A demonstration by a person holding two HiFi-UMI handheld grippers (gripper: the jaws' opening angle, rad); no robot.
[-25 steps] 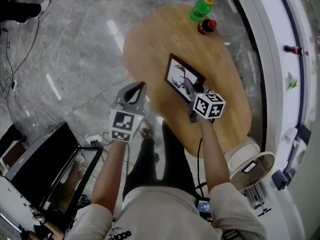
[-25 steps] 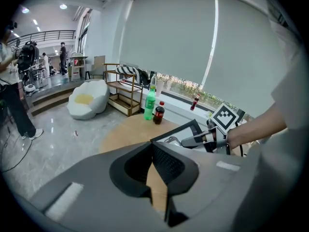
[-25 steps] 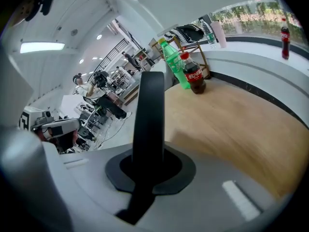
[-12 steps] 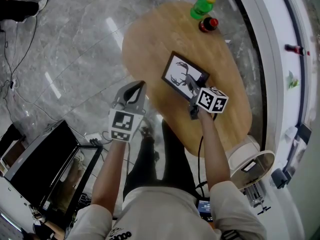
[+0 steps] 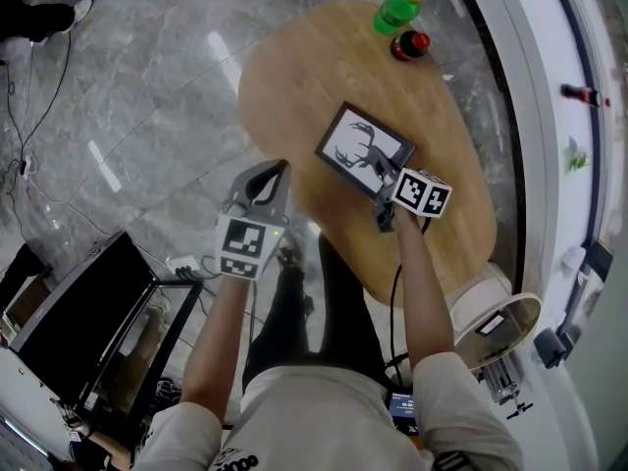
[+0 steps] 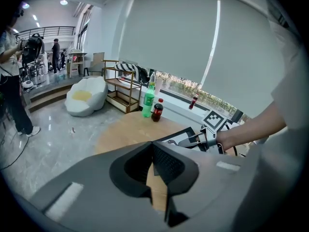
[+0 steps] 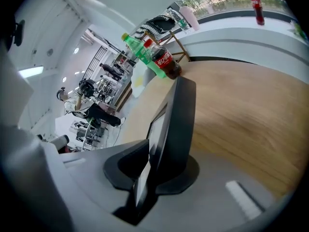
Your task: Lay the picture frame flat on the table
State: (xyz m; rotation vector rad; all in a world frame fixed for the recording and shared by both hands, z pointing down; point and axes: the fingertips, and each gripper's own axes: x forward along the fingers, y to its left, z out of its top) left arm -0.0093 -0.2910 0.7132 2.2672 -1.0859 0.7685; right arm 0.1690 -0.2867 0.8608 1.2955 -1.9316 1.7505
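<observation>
The picture frame [image 5: 361,148], black-edged with a deer silhouette, lies low and face up on the oval wooden table [image 5: 294,77]. My right gripper [image 5: 385,180] is at its near corner. In the right gripper view the frame [image 7: 176,124] still stands between the jaws, which have just been opening, and a sliver of its glass shows beside the left jaw. My left gripper [image 5: 275,165] hangs off the table's left edge over the floor, jaws shut and empty. From the left gripper view [image 6: 153,144] the frame [image 6: 181,138] lies ahead.
A green bottle [image 5: 396,13] and a cola bottle [image 5: 407,46] stand at the table's far end. A round white stool [image 5: 496,327] sits by the near right edge. A black case [image 5: 69,312] is on the floor at lower left.
The frame has tipped further back, so more of its face shows from above. My right gripper has sunk a little and shifted right with it. The left gripper has stayed put.
</observation>
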